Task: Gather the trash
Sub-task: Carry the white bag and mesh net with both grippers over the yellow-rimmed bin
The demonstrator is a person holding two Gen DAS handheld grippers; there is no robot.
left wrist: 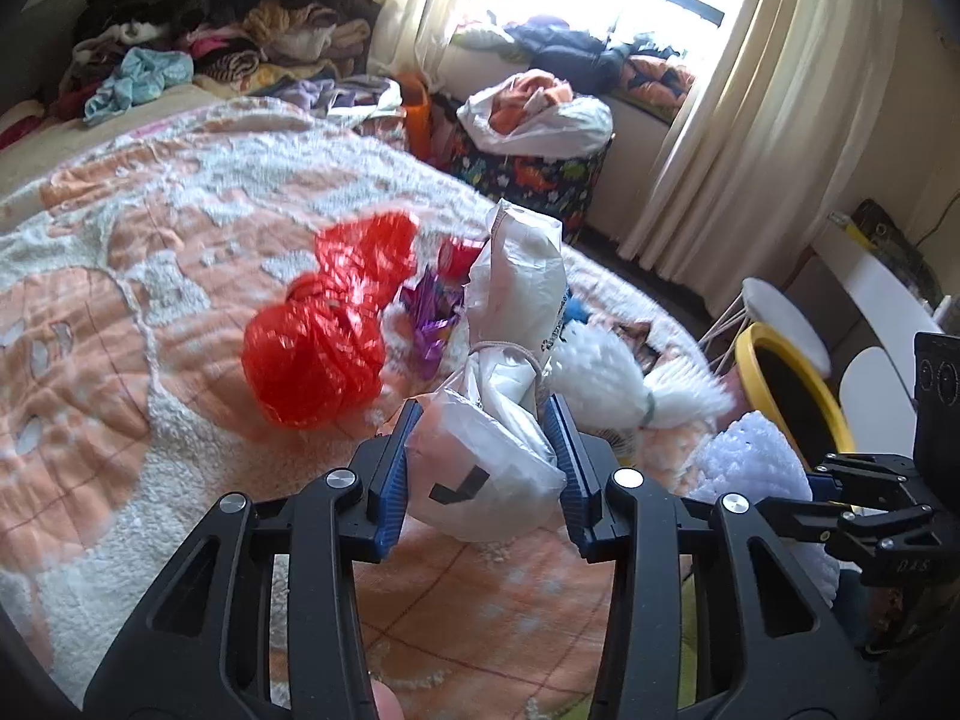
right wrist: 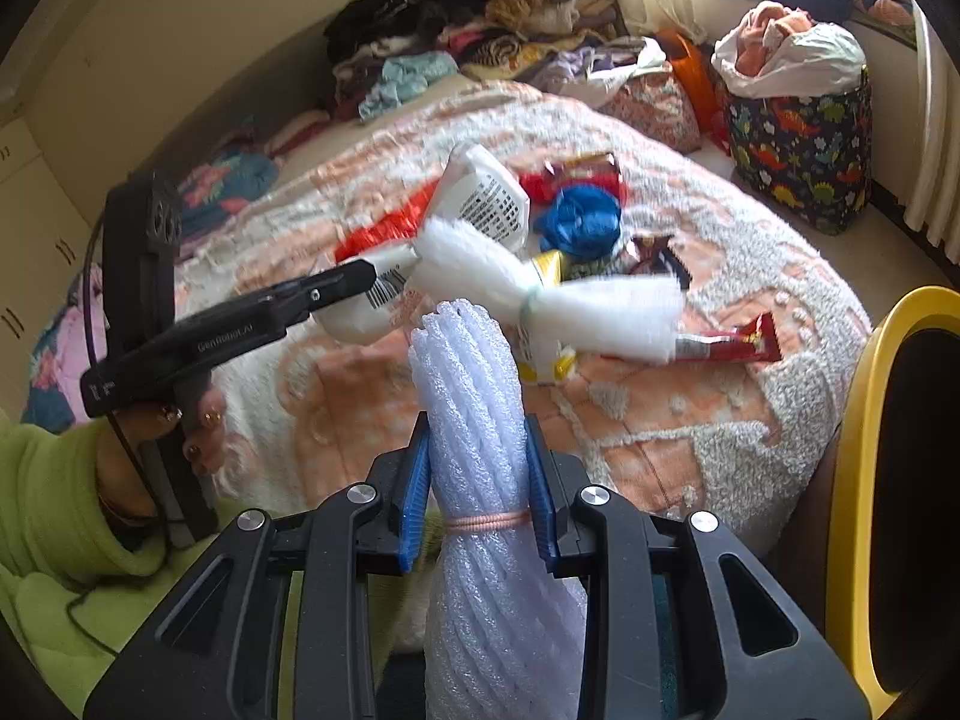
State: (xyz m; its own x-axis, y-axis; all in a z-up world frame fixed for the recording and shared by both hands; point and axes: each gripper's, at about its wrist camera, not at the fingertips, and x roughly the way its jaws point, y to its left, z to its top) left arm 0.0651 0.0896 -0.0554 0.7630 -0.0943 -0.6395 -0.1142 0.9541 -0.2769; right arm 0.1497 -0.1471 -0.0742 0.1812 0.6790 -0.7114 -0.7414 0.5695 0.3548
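My left gripper [left wrist: 483,450] is shut on a white plastic bag bundle [left wrist: 498,468] tied with string, held above the bed; it also shows in the right wrist view [right wrist: 480,198]. My right gripper [right wrist: 477,486] is shut on a roll of white foam netting [right wrist: 474,396] tied with a pink band; it also shows in the left wrist view [left wrist: 750,450]. On the orange and white blanket [left wrist: 120,300] lie a red plastic bag [left wrist: 330,336], purple foil wrapper [left wrist: 429,324], a second white foam bundle [right wrist: 540,294], a blue bag [right wrist: 579,219] and a red snack wrapper [right wrist: 729,342].
A yellow-rimmed bin [right wrist: 900,480] stands at the bed's right edge. A dinosaur-print hamper [left wrist: 540,174] with a stuffed white bag stands by the curtain [left wrist: 738,138]. Clothes [left wrist: 210,30] are piled at the bed's far end. A white stool [left wrist: 786,318] stands beyond the bin.
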